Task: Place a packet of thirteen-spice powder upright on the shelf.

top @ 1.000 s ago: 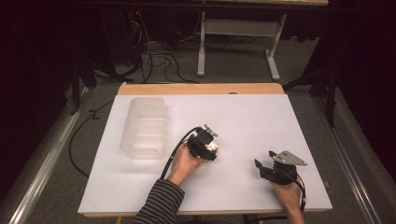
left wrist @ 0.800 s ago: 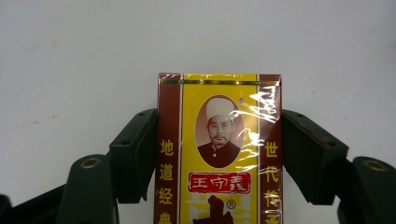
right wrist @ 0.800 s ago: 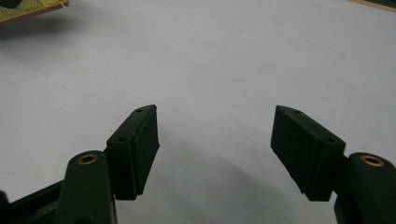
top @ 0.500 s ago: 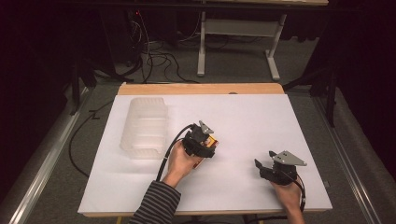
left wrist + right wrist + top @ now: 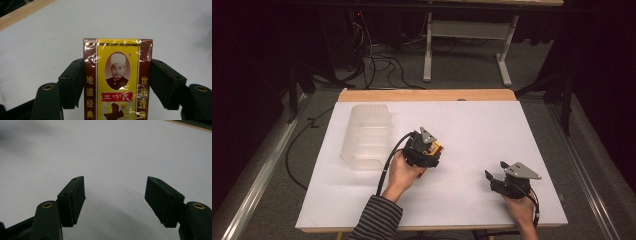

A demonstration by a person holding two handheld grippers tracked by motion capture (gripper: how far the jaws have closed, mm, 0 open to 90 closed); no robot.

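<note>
A small box (image 5: 117,80), yellow and dark red with a portrait and Chinese print under shiny wrap, stands upright between the jaws of my left gripper (image 5: 117,75), which is shut on its two sides. From the high view, the left gripper (image 5: 428,152) sits just left of the table's middle, with the box (image 5: 436,148) showing as a yellow and red patch at its tip. My right gripper (image 5: 492,180) rests near the front right of the table. In the right gripper view its jaws (image 5: 115,195) stand wide open over bare white surface.
A clear plastic container (image 5: 367,135) lies on the white table top (image 5: 492,125) just left of the left gripper. The table's wooden back edge (image 5: 427,95) runs behind it. Cables and a metal frame are on the floor beyond.
My left hand has shifted a little away from the person and turned, so the box's yellow face now shows in the high view. The right gripper has stayed put.
</note>
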